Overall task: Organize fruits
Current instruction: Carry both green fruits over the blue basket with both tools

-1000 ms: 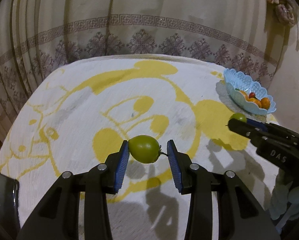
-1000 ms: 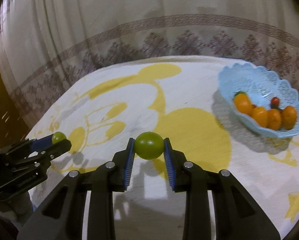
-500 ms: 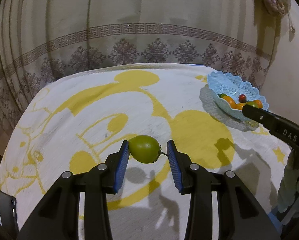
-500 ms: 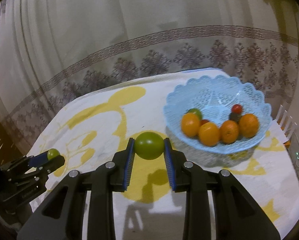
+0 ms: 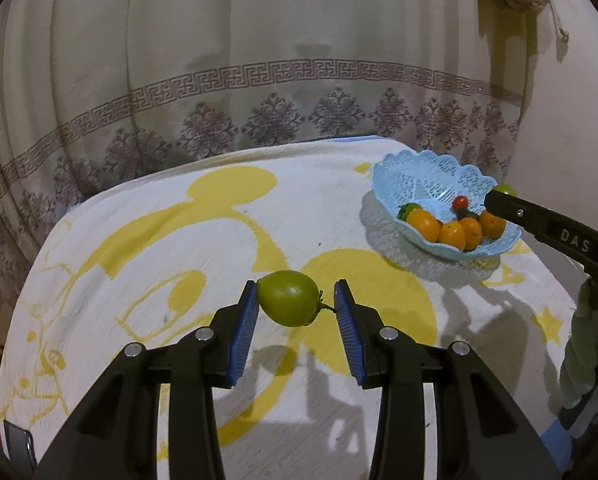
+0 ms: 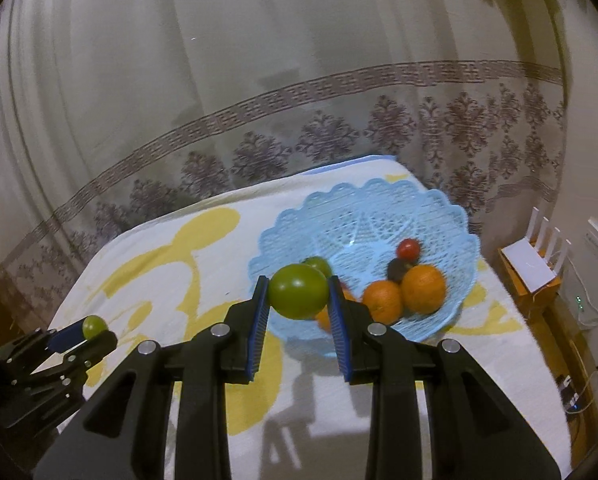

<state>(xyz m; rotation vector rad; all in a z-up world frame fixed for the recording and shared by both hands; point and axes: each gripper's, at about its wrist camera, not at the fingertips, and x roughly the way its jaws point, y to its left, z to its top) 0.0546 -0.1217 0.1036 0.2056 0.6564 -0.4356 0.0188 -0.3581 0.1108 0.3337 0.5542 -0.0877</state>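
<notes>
My left gripper [image 5: 295, 308] is shut on a green oval fruit with a stem [image 5: 289, 298], held above the middle of the table. My right gripper [image 6: 298, 304] is shut on a round green fruit [image 6: 298, 291], held over the near left rim of the light blue lace basket [image 6: 439, 208]. The basket holds several oranges [image 6: 423, 289], a small red fruit [image 6: 408, 248], a dark fruit and a green one. In the left wrist view the basket [image 5: 419, 172] sits at the far right, with my right gripper's tip over its right rim.
The table wears a white cloth with a yellow cartoon print [image 5: 227, 192]. A patterned curtain [image 5: 259, 80] hangs close behind it. To the right of the table, a white box on an orange stand [image 6: 531, 268] and cables lie on the floor.
My right gripper has carried its green fruit right and forward, from the table's middle to over the basket's near rim. My left gripper, still holding its fruit, has also swung right toward the basket.
</notes>
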